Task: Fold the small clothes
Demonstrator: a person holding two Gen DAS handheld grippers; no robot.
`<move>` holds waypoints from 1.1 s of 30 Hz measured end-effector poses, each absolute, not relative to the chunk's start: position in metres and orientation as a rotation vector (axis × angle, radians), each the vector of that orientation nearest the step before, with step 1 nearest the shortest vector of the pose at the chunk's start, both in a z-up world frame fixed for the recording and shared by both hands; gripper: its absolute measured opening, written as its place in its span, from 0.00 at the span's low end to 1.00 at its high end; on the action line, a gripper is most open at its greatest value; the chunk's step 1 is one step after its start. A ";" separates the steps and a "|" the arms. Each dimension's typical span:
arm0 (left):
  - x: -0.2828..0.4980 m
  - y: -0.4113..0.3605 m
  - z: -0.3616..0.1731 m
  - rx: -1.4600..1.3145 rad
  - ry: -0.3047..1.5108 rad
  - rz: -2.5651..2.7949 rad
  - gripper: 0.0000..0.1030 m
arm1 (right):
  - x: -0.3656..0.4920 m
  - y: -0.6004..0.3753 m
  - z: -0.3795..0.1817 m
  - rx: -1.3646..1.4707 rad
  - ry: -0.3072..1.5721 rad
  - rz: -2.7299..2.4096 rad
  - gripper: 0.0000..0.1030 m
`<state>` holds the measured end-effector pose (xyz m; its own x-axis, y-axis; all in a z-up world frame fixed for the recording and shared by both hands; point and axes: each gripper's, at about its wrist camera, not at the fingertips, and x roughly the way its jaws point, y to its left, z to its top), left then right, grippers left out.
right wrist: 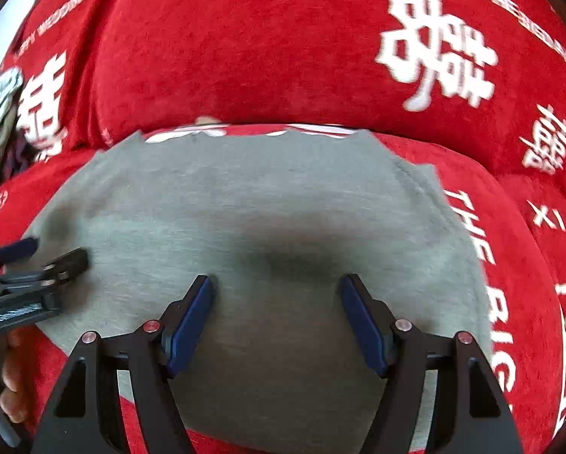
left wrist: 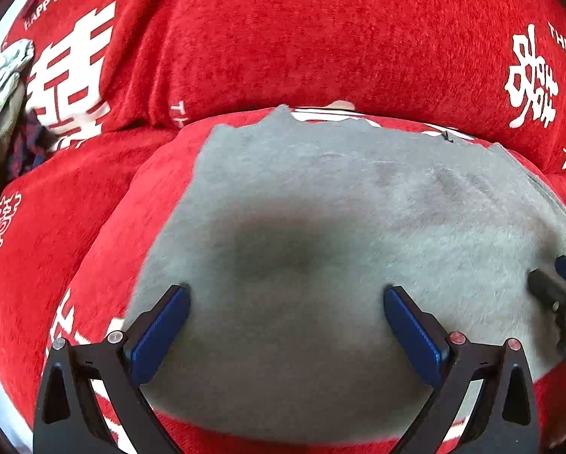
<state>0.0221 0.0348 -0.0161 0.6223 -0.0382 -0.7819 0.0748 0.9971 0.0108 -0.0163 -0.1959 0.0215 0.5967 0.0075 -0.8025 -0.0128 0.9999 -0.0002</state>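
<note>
Left wrist view: the grey garment lies spread flat on a red cushion cover with white characters and lettering, on what looks like a sofa seat with the backrest rising behind. The garment's near edge runs under the claw's arms and is partly hidden; its far edge is ragged in outline and blurred, so what kind of garment it is cannot be told. A dark shadow sits on the cloth between the fingers. At the far left edge a pale patterned cloth and something dark and checked below it are cut off and too distorted to name. The left claw hangs over the garment with its blue pads wide apart and nothing between them; whether the tips touch the cloth cannot be told. The right claw pokes in at the right edge, cropped, over the garment's right part.

Right wrist view: the same grey garment fills the middle, its right edge blurred against the red cover. The right claw is above it, jaws apart and nothing gripped. The left claw enters from the left, mostly cut off, with a hand partly visible below it.
</note>
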 end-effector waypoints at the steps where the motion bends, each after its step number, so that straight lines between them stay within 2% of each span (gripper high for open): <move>1: 0.020 0.037 -0.016 0.044 0.897 -0.066 1.00 | -0.019 -0.201 0.022 -0.004 0.929 0.006 0.71; 8: -0.007 0.051 0.002 -0.019 0.873 -0.072 1.00 | -0.044 -0.217 0.039 0.026 0.933 -0.073 0.72; 13: -0.019 0.043 0.009 -0.071 0.856 -0.121 1.00 | -0.065 -0.194 0.053 0.044 0.869 0.009 0.72; 18: -0.022 0.026 -0.013 0.014 0.888 -0.094 1.00 | -0.069 -0.161 0.032 -0.063 0.894 0.063 0.72; 25: -0.035 0.037 -0.019 0.032 0.861 -0.113 1.00 | -0.081 -0.198 0.024 -0.015 0.875 0.022 0.71; 30: -0.048 0.064 -0.013 -0.008 0.855 -0.072 1.00 | -0.090 -0.229 0.027 0.018 0.860 -0.015 0.71; 33: -0.061 0.107 -0.008 -0.135 0.840 -0.029 1.00 | -0.098 -0.239 0.034 0.068 0.853 -0.026 0.72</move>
<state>-0.0612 0.1070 -0.0080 0.6675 -0.0791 -0.7404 -0.0275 0.9910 -0.1307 -0.0983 -0.2386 0.0345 0.6575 0.0039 -0.7534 0.0503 0.9975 0.0490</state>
